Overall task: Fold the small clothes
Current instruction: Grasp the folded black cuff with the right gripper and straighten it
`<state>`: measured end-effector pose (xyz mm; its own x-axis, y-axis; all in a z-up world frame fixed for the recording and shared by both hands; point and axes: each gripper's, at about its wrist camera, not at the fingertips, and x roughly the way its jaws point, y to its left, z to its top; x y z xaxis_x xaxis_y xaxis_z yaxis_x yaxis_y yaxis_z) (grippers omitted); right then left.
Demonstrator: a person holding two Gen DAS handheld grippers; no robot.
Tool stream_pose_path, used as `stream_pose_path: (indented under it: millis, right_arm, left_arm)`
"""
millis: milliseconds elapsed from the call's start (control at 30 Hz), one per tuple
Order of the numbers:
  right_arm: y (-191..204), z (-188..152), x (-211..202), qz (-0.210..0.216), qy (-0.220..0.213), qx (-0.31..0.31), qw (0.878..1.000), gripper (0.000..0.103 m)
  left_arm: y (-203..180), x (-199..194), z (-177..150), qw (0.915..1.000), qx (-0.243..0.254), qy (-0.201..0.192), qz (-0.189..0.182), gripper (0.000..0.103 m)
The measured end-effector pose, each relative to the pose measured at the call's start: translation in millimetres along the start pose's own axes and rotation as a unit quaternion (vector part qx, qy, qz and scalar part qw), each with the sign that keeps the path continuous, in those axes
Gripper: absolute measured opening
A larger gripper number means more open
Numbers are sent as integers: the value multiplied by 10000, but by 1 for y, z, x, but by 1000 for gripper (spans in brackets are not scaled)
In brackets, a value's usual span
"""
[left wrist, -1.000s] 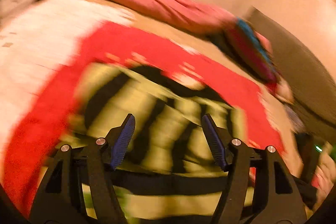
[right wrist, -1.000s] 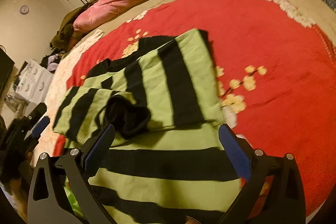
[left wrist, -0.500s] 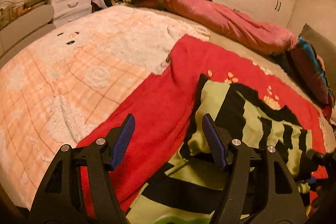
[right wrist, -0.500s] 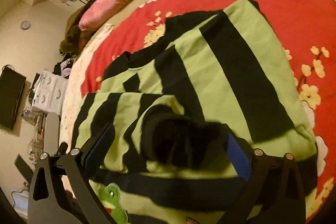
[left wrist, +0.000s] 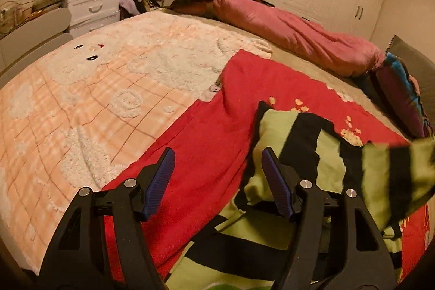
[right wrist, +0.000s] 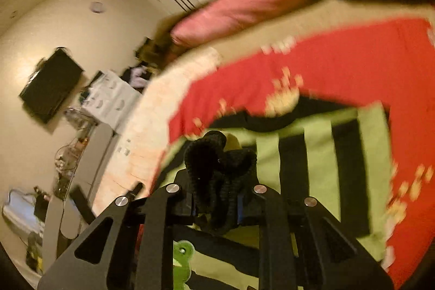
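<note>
Since the earlier frame, the right gripper is closing on the black knit cuff that lay loose between its wide jaws, and is lifting that sleeve off the bed. Beside it, the left gripper is hovering half open and empty over the red blanket. Beyond, the green-and-black striped sweater is lying partly folded on that blanket. One sleeve is in hand; judging by this, the remaining folds are pending.
</note>
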<state>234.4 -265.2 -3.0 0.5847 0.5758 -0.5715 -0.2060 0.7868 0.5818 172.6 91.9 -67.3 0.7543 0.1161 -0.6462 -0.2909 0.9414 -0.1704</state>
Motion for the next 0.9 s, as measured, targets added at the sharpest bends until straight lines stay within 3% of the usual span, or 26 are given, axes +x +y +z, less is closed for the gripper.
stream_pose_path:
  millis: [133, 233, 333, 467, 633, 767, 900]
  right_arm:
    - [-12, 21, -18, -375, -145, -227, 9989, 18]
    - [-42, 24, -8, -887, 71, -99, 9960, 20]
    - [-68, 9, 15, -1434, 407, -97, 9888, 23]
    - [-87, -15, 35, -1864, 622, -124, 9804, 26]
    - [-103, -27, 37, -2107, 575, -25, 9759, 36]
    - [-105, -29, 26, -2339, 437, -151, 9712, 51]
    - [-104, -30, 8, -2776, 179, -191, 9603, 52]
  left_arm:
    - [-11, 0, -1, 9996, 231, 0, -147, 58]
    - [-21, 1, -4, 9988, 407, 20, -273, 58]
    - [-35, 3, -9, 9971, 708, 56, -288, 58]
    - [-51, 4, -15, 9942, 1007, 78, -380, 58]
    - [-73, 3, -21, 9894, 1343, 58, -548, 58]
    - [-99, 4, -19, 9833, 1642, 32, -785, 61]
    - [-119, 32, -27, 9754, 1990, 444, -840, 63]
